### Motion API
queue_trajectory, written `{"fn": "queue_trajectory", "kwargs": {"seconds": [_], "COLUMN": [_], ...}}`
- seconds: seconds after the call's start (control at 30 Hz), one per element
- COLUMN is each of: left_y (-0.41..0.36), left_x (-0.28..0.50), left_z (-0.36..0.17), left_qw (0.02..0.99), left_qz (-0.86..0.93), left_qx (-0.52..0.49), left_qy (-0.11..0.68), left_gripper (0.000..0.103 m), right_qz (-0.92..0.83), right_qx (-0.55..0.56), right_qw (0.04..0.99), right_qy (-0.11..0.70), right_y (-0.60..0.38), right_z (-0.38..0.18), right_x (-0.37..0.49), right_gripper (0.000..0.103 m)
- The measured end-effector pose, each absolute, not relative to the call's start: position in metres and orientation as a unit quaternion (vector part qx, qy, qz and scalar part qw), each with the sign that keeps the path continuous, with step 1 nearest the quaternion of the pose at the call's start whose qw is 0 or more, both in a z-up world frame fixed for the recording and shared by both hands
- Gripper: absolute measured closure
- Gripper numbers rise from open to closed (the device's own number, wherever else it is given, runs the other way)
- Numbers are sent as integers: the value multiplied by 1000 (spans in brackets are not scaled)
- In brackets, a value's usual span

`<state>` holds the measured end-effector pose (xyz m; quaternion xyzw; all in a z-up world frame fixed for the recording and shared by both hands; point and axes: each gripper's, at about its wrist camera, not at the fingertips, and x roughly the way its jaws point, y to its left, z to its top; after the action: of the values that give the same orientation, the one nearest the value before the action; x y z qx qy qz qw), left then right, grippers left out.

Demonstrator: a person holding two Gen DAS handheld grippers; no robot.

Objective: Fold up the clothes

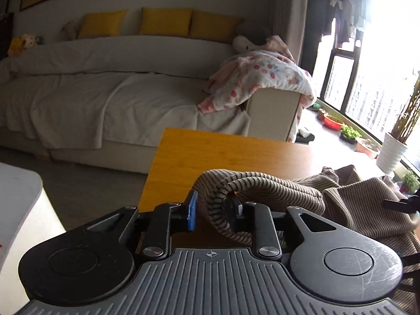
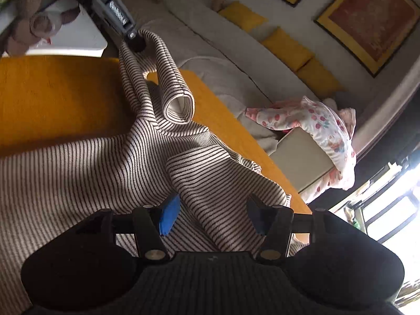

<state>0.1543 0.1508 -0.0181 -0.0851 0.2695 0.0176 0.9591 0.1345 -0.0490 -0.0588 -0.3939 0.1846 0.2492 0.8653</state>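
- Striped sweater point(image 2: 78, 162) lay bunched across the near half of the yellow wooden table point(image 2: 52, 92), most of its body on the wood and one sleeve point(image 2: 162, 78) raised off it, the cuff hanging open just above the cloth.
- Your left gripper point(image 1: 215, 210) was clenched on that sleeve; the fabric wrapped over in a thick roll between the blue pad point(image 1: 193, 210) and the other finger.
- Your right gripper point(image 2: 210, 218) stood with its fingers spread either side of a raised fold of the body; the pads were not pressing the cloth, so I judged it released.
- The step in hand looked like carrying the sleeve inward over the body.
- The next move called for you to pin or pinch that fold with the right gripper, then lay the sleeve flat without dragging the rest.
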Motion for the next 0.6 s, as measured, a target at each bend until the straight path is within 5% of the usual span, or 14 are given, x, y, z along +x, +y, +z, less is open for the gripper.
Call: {"fn": "queue_trajectory", "kwargs": {"seconds": [0.03,0.1,0.23,0.4,0.6], "left_y": [149,144,117,82,45], "left_x": [152,145,134,159,206], "left_z": [-16,-12,-6,-16,-48], "left_qw": [958,958,960,939,910], "left_qz": [4,-20,-73,-166,-199], "left_qx": [-90,-95,-88,-121,-136], "left_qy": [271,270,257,274,338], "left_gripper": [45,29,11,8,8], "right_qz": [249,247,244,216,58], "right_qx": [-414,-453,-502,-476,-380], "right_qw": [857,840,815,844,921], "right_qy": [179,167,152,117,67], "right_y": [-42,-27,-10,-28,-113], "right_z": [-66,-80,-99,-78,18], "right_x": [139,148,154,157,194], "right_gripper": [47,55,92,95,96]}}
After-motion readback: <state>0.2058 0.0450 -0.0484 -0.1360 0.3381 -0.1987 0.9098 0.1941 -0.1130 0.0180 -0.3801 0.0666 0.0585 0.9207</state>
